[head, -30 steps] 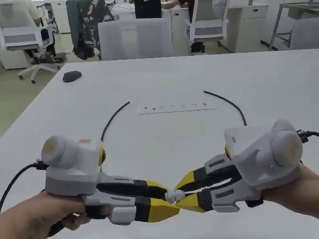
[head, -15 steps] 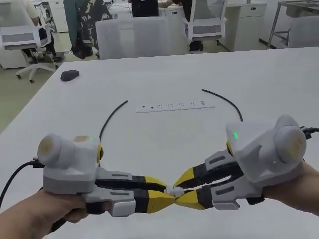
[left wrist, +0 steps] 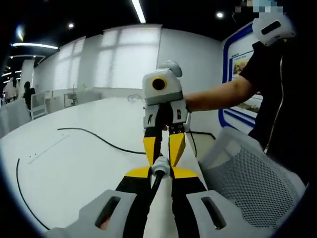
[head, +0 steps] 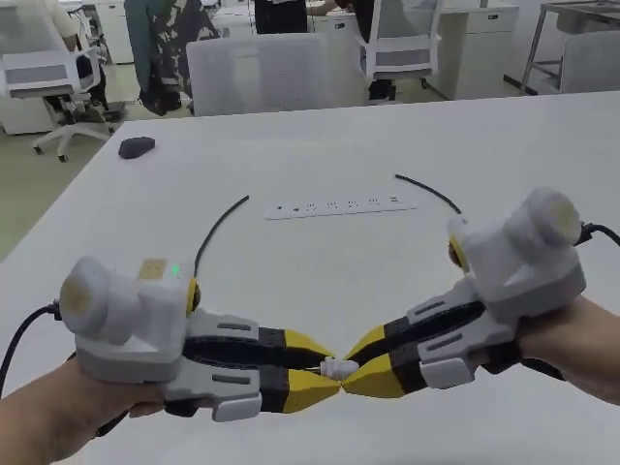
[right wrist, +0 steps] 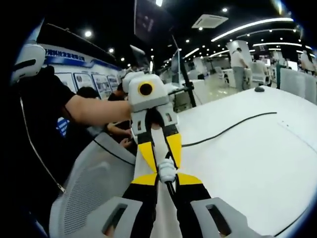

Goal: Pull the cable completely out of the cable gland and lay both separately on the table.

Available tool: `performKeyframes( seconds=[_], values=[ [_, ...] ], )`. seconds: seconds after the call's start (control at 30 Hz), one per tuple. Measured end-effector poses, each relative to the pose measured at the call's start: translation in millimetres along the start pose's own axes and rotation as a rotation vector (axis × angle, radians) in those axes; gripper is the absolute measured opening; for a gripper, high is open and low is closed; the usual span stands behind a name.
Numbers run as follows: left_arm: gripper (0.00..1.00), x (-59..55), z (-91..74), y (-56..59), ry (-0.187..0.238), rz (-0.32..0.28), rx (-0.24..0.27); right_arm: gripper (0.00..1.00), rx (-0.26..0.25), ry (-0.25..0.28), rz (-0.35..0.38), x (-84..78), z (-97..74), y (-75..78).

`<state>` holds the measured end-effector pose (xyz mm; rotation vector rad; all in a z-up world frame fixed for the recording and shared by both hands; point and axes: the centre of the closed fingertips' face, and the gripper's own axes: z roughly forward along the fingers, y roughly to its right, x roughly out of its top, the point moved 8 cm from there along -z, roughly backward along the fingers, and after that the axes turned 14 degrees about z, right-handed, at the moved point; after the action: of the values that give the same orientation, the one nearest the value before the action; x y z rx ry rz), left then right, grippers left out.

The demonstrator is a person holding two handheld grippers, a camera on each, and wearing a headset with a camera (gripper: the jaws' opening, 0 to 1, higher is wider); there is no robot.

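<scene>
left gripper [head: 332, 369] and right gripper [head: 349, 371] have white bodies and yellow-tipped black jaws.

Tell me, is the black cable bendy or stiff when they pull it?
Probably bendy: the black cable lies in loose curves on the table. It looks thin, so it is likely light. Once free of the white cable gland, it may just sag and trail rather than hold its shape.

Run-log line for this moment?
left gripper: shut on black cable | right gripper: shut on white plastic cable gland | cable not yet out
</scene>
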<state>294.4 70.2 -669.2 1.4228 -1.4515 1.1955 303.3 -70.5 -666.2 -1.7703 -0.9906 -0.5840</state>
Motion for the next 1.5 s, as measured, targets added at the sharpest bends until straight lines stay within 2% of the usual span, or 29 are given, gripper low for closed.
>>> performKeyframes(
  seconds=[0.1, 0.23, 0.27, 0.3, 0.33, 0.37, 0.4, 0.43, 0.47, 0.53, 0.57, 0.7, 0.8, 0.83, 0.87, 0.9, 0.93, 0.97, 1.0, 1.07, 1.1, 1.2, 1.37, 1.5],
  values=[
    [0.14, 1.5, -1.9, -1.0, 0.007, -0.062, 0.010, 0.07, -0.018, 0.020, -0.072, 2.2, -0.9, -2.7],
    [0.14, 1.2, -3.7, -4.6, 0.021, -0.069, 0.018, 0.07, -0.074, 0.010, -0.204, 5.2, -1.1, -10.4],
    [0.14, 1.3, -3.8, -3.6, 0.024, -0.120, 0.010, 0.07, -0.077, 0.008, -0.212, 4.9, -0.7, -11.9],
    [0.14, 0.5, -4.6, -5.3, 0.026, -0.145, 0.004, 0.07, -0.087, 0.007, -0.233, 4.3, -0.3, -14.4],
    [0.14, -0.1, -4.6, -5.5, 0.025, -0.180, 0.006, 0.07, -0.103, 0.006, -0.272, 4.4, -0.2, -15.2],
    [0.14, -0.3, -4.3, -4.9, 0.017, -0.253, 0.005, 0.07, -0.121, -0.002, -0.326, 3.7, 0.4, -17.3],
    [0.14, -0.8, -3.9, -5.2, 0.014, -0.299, 0.003, 0.07, -0.138, -0.012, -0.370, 4.1, -0.2, -16.7],
    [0.14, -1.4, -3.6, -5.8, 0.014, -0.323, 0.004, 0.07, -0.161, -0.023, -0.432, 4.0, 0.4, -18.8],
    [0.14, -1.8, -3.4, -6.5, 0.013, -0.358, 0.007, 0.07, -0.175, -0.030, -0.459, 3.8, 0.9, -19.5],
    [0.14, -2.9, -3.0, -6.3, 0.014, -0.359, 0.004, 0.07, -0.196, -0.042, -0.491, 2.3, 2.0, -21.9],
    [0.14, -2.2, -2.7, -5.4, 0.014, -0.360, 0.012, 0.07, -0.222, -0.045, -0.534, 2.6, 2.0, -22.7],
    [0.14, -0.4, -2.3, -3.3, 0.009, -0.360, 0.012, 0.07, -0.220, -0.052, -0.542, 2.4, 1.3, -24.0],
    [0.14, 1.7, -3.0, -3.8, 0.019, -0.331, 0.020, 0.08, -0.236, -0.048, -0.567, 4.2, -0.2, -24.4],
    [0.14, 2.3, -3.2, -3.8, 0.023, -0.318, 0.024, 0.08, -0.238, -0.047, -0.564, 5.3, -0.8, -24.3],
    [0.14, 2.9, -3.4, -4.0, 0.028, -0.287, 0.025, 0.08, -0.220, -0.035, -0.499, 6.0, -2.4, -24.0],
    [0.14, 3.8, -3.1, -2.5, 0.028, -0.272, 0.022, 0.09, -0.207, -0.032, -0.479, 6.2, -3.3, -24.0],
    [0.14, 4.9, -2.9, -3.0, 0.024, -0.191, 0.031, 0.10, -0.168, 0.006, -0.373, 8.8, -6.1, -23.8],
    [0.14, 4.5, -3.6, -4.2, 0.014, -0.131, 0.033, 0.14, -0.147, 0.037, -0.297, 10.8, -8.1, -23.0],
    [0.14, 5.5, -3.6, -3.2, 0.010, -0.085, 0.027, 0.19, -0.097, 0.054, -0.180, 12.4, -10.3, -22.1],
    [0.14, 9.2, -2.5, -1.5, 0.023, -0.037, 0.030, 0.21, -0.063, 0.086, -0.092, 13.9, -11.9, -18.4],
    [0.14, 12.9, -1.8, -1.8, 0.032, -0.024, 0.037, 0.19, -0.033, 0.082, -0.055, 12.3, -12.6, -16.6],
    [0.14, 20.0, -1.9, -2.5, 0.034, 0.049, 0.043, 0.19, -0.040, 0.079, -0.043, 9.5, -11.6, -10.8],
    [0.14, 19.5, -3.5, -3.0, 0.027, 0.081, 0.029, 0.15, 0.022, 0.095, 0.085, 5.8, -10.6, -9.0],
    [0.14, 19.1, -4.6, -3.5, 0.029, 0.093, 0.033, 0.14, 0.035, 0.112, 0.093, 6.3, -11.4, -10.4]
  ],
)
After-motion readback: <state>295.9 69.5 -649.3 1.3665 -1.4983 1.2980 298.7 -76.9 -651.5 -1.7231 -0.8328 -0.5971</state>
